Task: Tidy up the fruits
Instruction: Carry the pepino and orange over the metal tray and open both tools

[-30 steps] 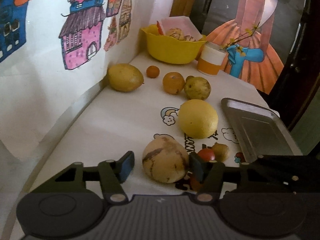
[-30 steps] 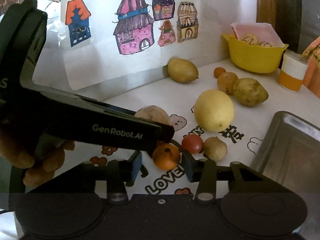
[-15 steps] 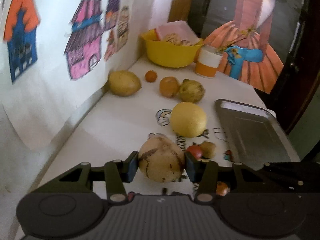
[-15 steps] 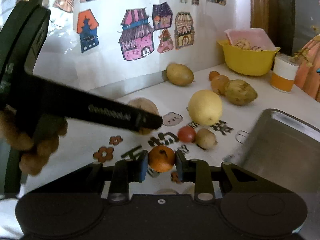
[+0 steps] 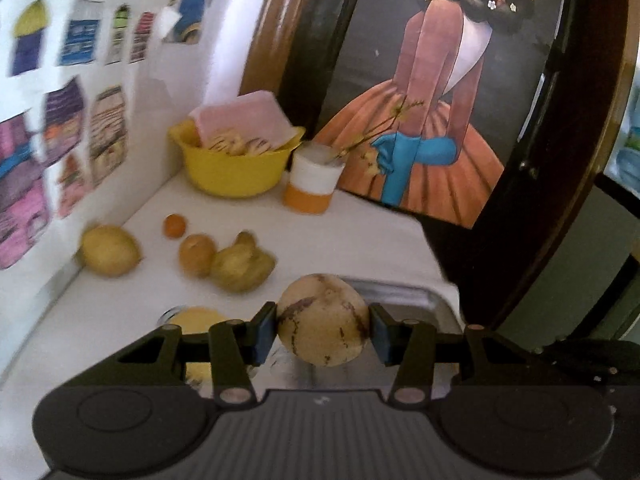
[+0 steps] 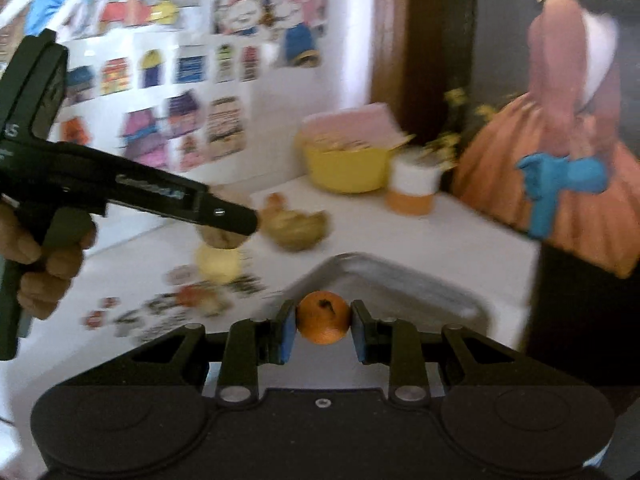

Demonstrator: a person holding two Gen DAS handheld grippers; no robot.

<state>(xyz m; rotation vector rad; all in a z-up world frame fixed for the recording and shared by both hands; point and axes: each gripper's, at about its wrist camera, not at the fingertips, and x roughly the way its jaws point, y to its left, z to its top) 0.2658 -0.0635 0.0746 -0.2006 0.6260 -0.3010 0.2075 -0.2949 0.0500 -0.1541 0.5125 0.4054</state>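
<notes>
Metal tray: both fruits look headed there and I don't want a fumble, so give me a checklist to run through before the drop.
1. Left tongs grip the tan streaked fruit on both sides: ok.
2. Right tongs grip the small orange on both sides: ok.
3. Both fruits lifted off the table: ok.
4. Metal tray bare where it shows: ok, though its near part is hidden behind the tongs.
5. Each fruit already over the tray: cannot tell; they sit in front of its rim, depth unclear.
6. Clearance between the two tongs: ok in the right wrist view, where the left tongs stand off to the left.
</notes>
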